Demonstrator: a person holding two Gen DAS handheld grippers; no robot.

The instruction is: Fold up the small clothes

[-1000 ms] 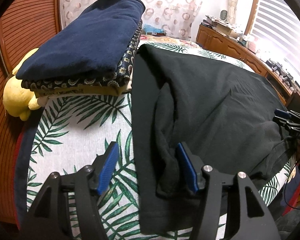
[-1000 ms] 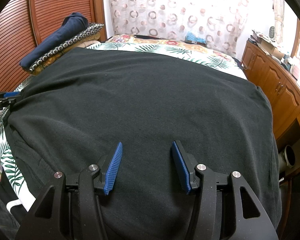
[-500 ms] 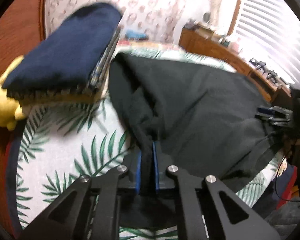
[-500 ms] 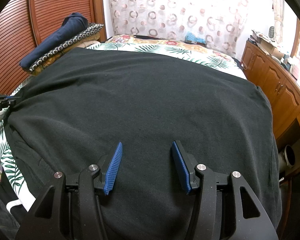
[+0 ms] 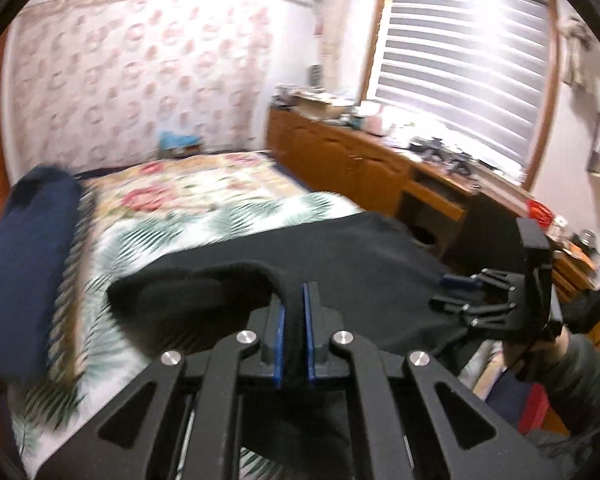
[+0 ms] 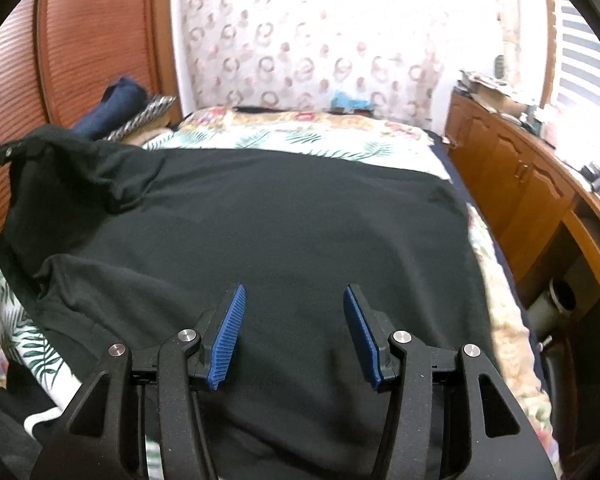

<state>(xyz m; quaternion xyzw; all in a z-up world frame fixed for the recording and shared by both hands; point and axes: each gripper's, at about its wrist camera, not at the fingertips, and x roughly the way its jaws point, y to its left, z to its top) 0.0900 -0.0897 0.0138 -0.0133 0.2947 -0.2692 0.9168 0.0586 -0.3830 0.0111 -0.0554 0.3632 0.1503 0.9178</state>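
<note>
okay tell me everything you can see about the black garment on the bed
The black garment is a soft, matte knit, spread mostly flat over the leaf-print bedspread. Its left edge is pinched between the blue pads of the left hand-held gripper and lifted into a drooping fold. The right hand-held gripper hangs open above its near part, not gripping it.

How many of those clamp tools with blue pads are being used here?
2. The left gripper is pinching the raised edge of the black garment; the right gripper hangs open over the garment's near part, gripping nothing.
</note>
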